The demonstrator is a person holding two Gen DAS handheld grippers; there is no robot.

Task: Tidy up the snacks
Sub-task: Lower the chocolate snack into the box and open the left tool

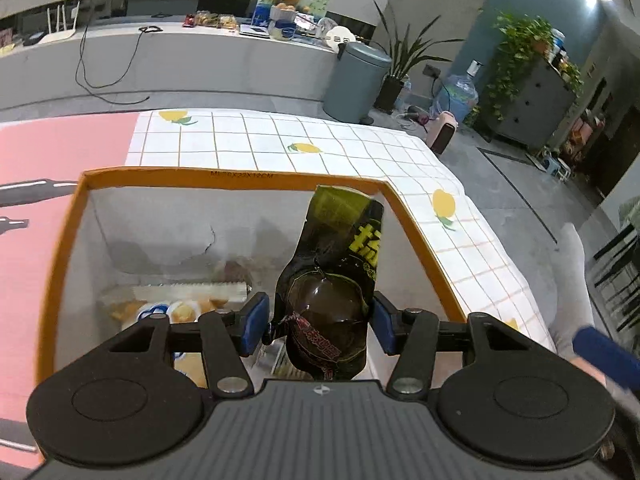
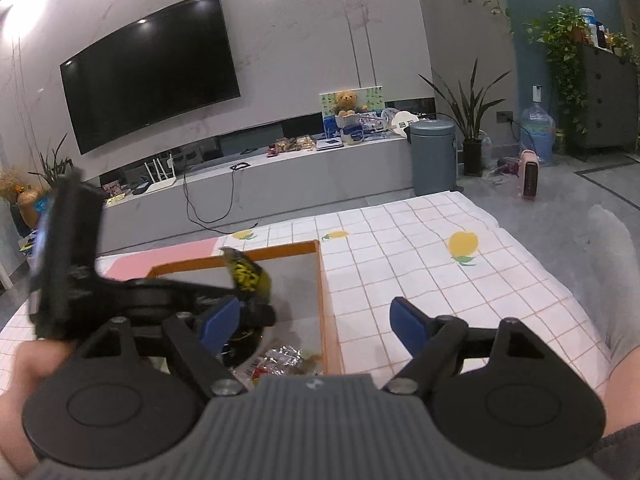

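Glossy black film: the snack bag [image 1: 332,280] is a dark, shiny pouch with yellow print, crinkled at its upper edge and puffed round in the lower half.
Bag, place: it stands upright between the jaws of the left gripper [image 1: 318,322], inside the box [image 1: 224,172], its top poking above the far rim.
Left jaws: a gap is seen between each blue pad [image 1: 256,322] and the bag, so the bag is judged released, not pinched.
Right jaws: the right gripper [image 2: 316,326] is spread wide with nothing between its pads, above the tablecloth [image 2: 420,240] just right of the box.
Handling: the bag is judged light, soft and air-filled; the film looks slippery, and the contents may be crushed by a hard squeeze.
Where to hold: the flat crimped seam at the top, or the narrow waist above the bulge, is judged safest.
Box: stiff card, orange rim, pale grey walls, rectangular, open-topped.
Other snacks: clear-wrapped pastries [image 1: 176,308] lie on the box floor left of the left jaws; foil wrappers [image 2: 288,356] are seen between the right jaws.
Cloth: thin white sheet, orange grid, lemon prints, lightly wrinkled.
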